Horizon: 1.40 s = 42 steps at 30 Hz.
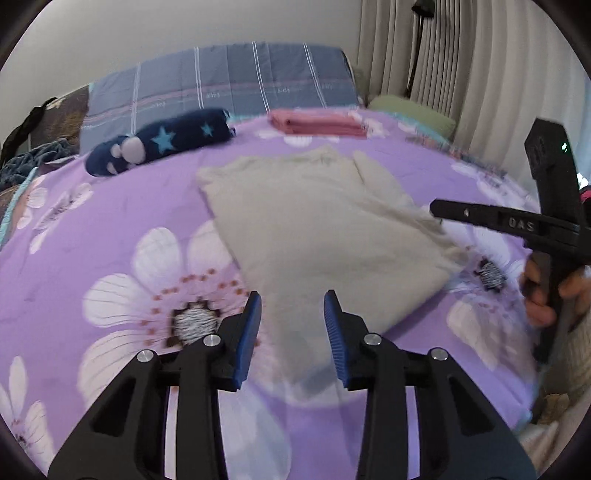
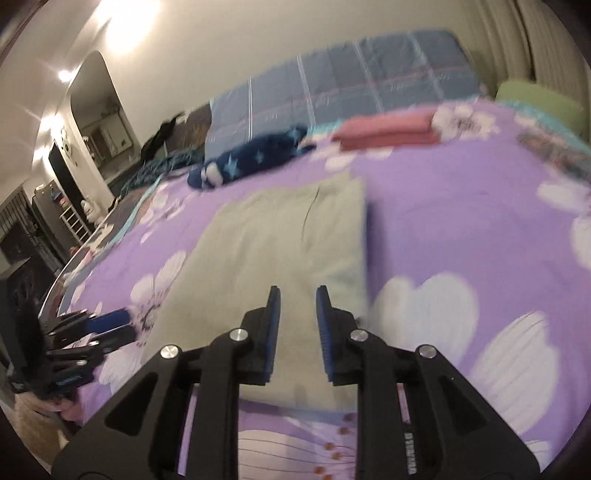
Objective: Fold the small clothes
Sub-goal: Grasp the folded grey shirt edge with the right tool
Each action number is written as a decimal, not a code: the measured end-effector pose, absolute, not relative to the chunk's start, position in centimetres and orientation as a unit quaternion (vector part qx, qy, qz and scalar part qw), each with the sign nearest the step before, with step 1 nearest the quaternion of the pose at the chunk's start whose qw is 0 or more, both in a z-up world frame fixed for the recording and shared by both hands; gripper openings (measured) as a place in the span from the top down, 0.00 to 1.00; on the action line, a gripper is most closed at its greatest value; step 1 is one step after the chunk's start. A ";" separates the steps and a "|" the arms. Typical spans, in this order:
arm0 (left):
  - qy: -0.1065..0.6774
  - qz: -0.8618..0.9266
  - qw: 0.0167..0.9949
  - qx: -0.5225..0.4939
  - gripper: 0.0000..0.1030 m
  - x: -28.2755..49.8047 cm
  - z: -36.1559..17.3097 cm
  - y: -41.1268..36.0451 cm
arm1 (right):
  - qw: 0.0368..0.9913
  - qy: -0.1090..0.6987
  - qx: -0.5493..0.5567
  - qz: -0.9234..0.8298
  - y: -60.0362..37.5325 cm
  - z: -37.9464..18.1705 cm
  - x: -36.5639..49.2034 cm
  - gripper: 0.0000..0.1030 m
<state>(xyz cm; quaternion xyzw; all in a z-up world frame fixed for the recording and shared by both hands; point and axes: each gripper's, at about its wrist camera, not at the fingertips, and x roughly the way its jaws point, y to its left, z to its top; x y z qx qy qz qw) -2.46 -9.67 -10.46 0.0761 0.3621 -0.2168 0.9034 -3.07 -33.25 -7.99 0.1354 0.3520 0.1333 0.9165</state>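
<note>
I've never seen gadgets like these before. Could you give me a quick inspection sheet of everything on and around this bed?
Surface: purple floral bedspread.
Job's things: beige garment lying flat, partly folded; pink folded clothes stacked behind it.
Clutter: navy star-print plush; blue striped quilt; green pillow.
Grippers: left gripper open, empty, above the garment's near edge; right gripper open, empty.
Cables: nothing seen.
Surroundings: beige curtains; white wall.
</note>
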 end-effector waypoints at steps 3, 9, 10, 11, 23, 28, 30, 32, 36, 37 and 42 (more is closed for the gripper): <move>0.399 -0.177 0.894 0.104 0.52 -1.0 -13.4 -10.9 | 0.891 0.427 0.123 0.090 -33.4 -10.9 -1.0 0.90; 0.415 -0.179 0.891 0.047 0.43 -0.6 -12.5 -8.7 | 0.887 0.432 0.131 0.098 -34.3 -10.7 -0.9 0.89; 0.402 -0.182 0.896 0.050 0.43 -0.7 -11.8 -8.6 | 0.889 0.427 0.126 0.102 -34.1 -10.3 -1.0 0.88; 0.391 -0.183 0.900 0.054 0.43 -0.7 -11.3 -8.7 | 0.893 0.419 0.120 0.108 -33.9 -9.8 -0.7 0.86; 0.376 -0.164 0.911 0.047 0.43 8.7 -8.8 -10.7 | 0.911 0.387 0.047 0.134 -32.5 -6.4 6.5 0.78; 0.409 -0.149 0.900 0.024 0.43 13.7 -10.3 -10.0 | 0.897 0.416 0.061 0.136 -33.6 -8.6 9.0 0.69; 0.420 -0.146 0.895 0.011 0.43 15.5 -10.9 -9.7 | 0.889 0.429 0.081 0.138 -34.5 -9.9 9.6 0.61; 0.434 -0.138 0.890 0.000 0.43 17.8 -11.6 -9.4 | 0.886 0.433 0.092 0.140 -35.0 -10.8 9.8 0.59; 0.420 -0.087 0.901 0.066 0.41 20.3 -12.9 -9.5 | 0.885 0.427 0.109 0.151 -35.4 -11.4 10.0 0.58; 0.422 -0.090 0.900 0.055 0.41 20.6 -12.9 -9.2 | 0.885 0.426 0.110 0.152 -35.5 -11.4 10.0 0.58; 0.401 -0.071 0.910 0.073 0.41 19.2 -11.9 -9.0 | 0.886 0.423 0.128 0.143 -36.1 -11.3 9.9 0.61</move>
